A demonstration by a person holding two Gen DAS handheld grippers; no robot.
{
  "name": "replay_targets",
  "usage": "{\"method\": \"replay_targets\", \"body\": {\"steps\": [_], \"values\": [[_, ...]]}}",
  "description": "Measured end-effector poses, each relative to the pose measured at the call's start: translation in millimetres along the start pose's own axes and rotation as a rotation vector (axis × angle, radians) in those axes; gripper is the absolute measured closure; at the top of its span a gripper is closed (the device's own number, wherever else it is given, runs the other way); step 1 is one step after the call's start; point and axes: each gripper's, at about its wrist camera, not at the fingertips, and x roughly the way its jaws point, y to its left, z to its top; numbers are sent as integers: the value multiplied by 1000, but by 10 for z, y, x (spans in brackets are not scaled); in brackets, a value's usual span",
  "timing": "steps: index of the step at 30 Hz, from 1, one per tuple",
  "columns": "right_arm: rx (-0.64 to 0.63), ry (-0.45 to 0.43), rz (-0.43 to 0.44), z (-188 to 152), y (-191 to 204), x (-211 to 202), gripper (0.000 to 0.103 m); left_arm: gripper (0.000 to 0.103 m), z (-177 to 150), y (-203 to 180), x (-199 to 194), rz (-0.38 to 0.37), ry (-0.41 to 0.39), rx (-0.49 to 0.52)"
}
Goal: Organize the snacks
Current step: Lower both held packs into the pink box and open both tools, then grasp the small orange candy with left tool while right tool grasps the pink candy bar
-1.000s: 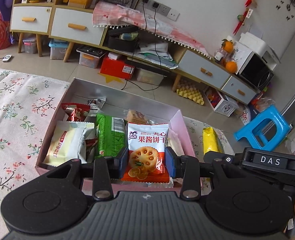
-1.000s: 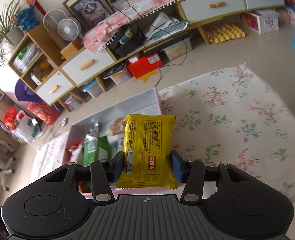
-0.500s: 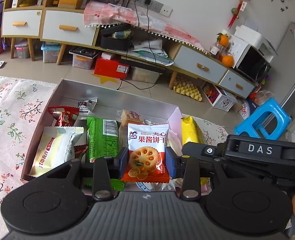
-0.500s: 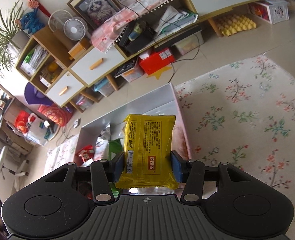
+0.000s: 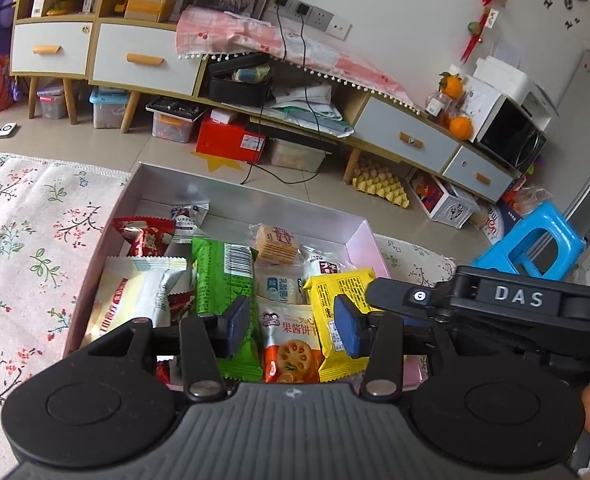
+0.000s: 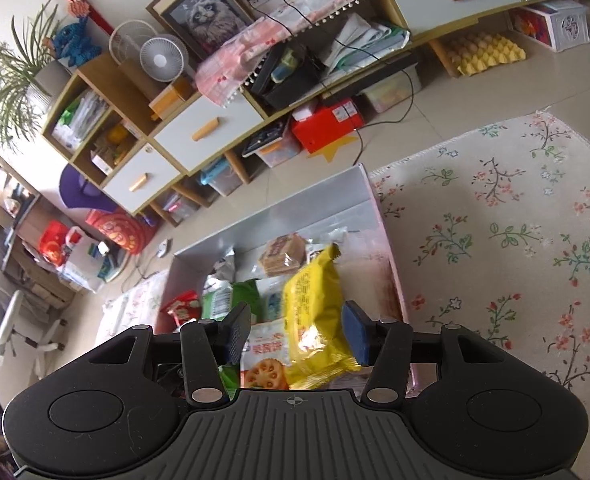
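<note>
Only the left wrist view shows the white microwave [image 5: 507,128], the oranges [image 5: 460,126] and the blue plastic stool [image 5: 535,244]; only the right wrist view shows the potted plant [image 6: 15,76] and the office chair [image 6: 11,332]. Both look into the shallow silver-lined box [image 5: 255,200] on the floral cloth [image 5: 27,236], tiled floor beyond. The left gripper [image 5: 293,322] gapes wide, holding nothing, above the glossy orange biscuit packet [image 5: 291,344]. The right gripper [image 6: 295,334] is equally spread and empty; the crinkled yellow snack packet [image 6: 315,312] lies loose between its pads, in the box beside the green packet [image 5: 223,280].
</note>
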Motion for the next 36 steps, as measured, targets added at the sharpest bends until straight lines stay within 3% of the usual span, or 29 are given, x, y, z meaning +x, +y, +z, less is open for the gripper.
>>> {"method": "replay_targets", "body": {"steps": [11,17,21,23,27,30,34,36], "values": [[-5,37,-67,89,11,-226,52,55,-42,25,-142,74,34,-66],[-74,79,-131,56,8,-398,50,46,-188,-93,-217,33,105,-76],[-134,76,-214,-15,-20,-528,50,28,-424,-257,-189,-54,170,-83],[-145,69,-247,-25,-58,-615,43,20,-552,-348,-125,-108,218,-82],[-157,46,-301,-19,-157,-789,39,16,-747,-540,-40,-101,237,-12],[-195,55,-322,-34,-196,-844,33,21,-884,-657,38,-43,244,20],[-265,84,-353,-100,-249,-857,32,36,-935,-674,73,14,241,25],[-291,104,-360,-128,-290,-857,32,38,-937,-663,62,25,231,30]]}}
